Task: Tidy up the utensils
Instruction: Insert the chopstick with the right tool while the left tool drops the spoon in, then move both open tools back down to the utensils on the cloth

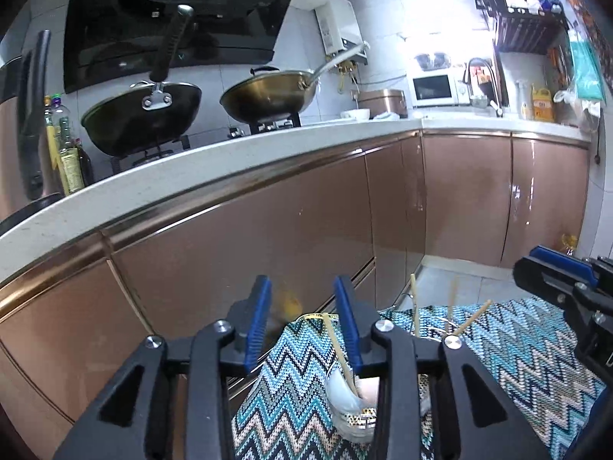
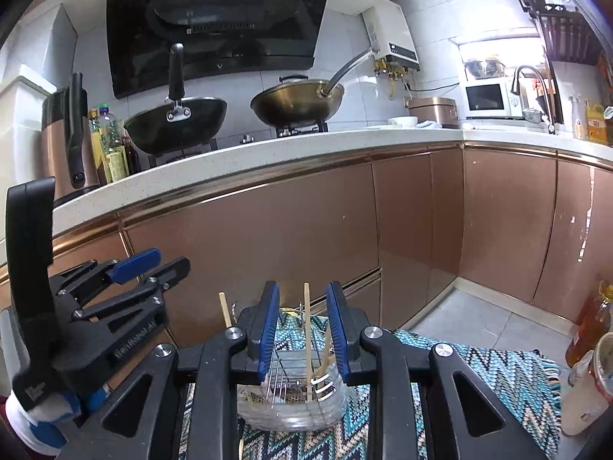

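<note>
My left gripper (image 1: pixel 304 306) stands open over a zigzag-patterned cloth (image 1: pixel 291 395), with nothing between its pads. Just past it is a clear cup (image 1: pixel 354 414) holding a white spoon (image 1: pixel 341 387) and a leaning wooden chopstick (image 1: pixel 335 345). More chopsticks (image 1: pixel 413 306) rise from a holder further right. My right gripper (image 2: pixel 302 306) is open too. One upright chopstick (image 2: pixel 306 326) shows in its gap, touching neither pad. That chopstick stands in a clear container with a wire rack (image 2: pixel 291 398). Each gripper appears in the other's view: the left gripper (image 2: pixel 168 264) and the right gripper (image 1: pixel 526 262).
Copper-coloured cabinet doors (image 2: pixel 268 230) rise close behind the cloth under a white counter (image 2: pixel 268 153). On the counter are a black wok (image 2: pixel 180 122) and a brass wok (image 2: pixel 299 105). An oil bottle (image 2: pixel 590 326) and a red-rimmed cup (image 2: pixel 590 387) stand at the right.
</note>
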The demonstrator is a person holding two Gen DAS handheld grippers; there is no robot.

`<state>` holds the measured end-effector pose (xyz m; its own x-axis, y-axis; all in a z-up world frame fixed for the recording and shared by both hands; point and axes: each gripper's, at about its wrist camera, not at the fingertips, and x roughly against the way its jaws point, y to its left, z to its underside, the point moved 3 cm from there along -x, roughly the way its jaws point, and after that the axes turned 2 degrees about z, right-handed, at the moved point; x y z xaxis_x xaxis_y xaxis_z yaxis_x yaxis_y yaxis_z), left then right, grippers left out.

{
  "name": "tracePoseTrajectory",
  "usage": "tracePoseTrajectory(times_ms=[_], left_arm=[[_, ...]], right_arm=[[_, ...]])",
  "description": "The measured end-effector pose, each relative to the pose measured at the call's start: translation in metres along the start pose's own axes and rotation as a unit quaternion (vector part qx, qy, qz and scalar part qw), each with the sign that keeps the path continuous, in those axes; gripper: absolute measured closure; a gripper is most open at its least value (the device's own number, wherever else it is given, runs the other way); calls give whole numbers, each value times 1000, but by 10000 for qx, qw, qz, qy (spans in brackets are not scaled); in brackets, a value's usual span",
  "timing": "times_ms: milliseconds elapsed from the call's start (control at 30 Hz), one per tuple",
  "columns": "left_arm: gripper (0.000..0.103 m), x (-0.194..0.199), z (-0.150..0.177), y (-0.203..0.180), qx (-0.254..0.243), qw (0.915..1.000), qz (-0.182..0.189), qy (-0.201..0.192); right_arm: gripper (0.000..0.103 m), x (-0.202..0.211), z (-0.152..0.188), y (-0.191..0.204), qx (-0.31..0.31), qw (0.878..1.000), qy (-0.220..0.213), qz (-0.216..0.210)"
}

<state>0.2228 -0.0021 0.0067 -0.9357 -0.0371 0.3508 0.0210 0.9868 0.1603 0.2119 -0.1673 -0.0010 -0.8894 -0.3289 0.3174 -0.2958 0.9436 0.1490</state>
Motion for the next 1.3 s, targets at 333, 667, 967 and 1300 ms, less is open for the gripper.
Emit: tracePoseTrajectory(times_ms=[333,667,967,1300], left_arm=[[55,65,5,17,283,9994,108,-173],[48,122,28,15,456,9983,234,-274],[40,160,35,18,504,9977,182,-416],[38,186,47,18,515,9976,152,-428]], right_arm=[[78,64,5,12,168,9998,-118,67],[70,116,28,29,266,9996,-55,72],[65,156,33,46,357,9992,-147,57],[65,184,35,59,411,9988,-274,57]])
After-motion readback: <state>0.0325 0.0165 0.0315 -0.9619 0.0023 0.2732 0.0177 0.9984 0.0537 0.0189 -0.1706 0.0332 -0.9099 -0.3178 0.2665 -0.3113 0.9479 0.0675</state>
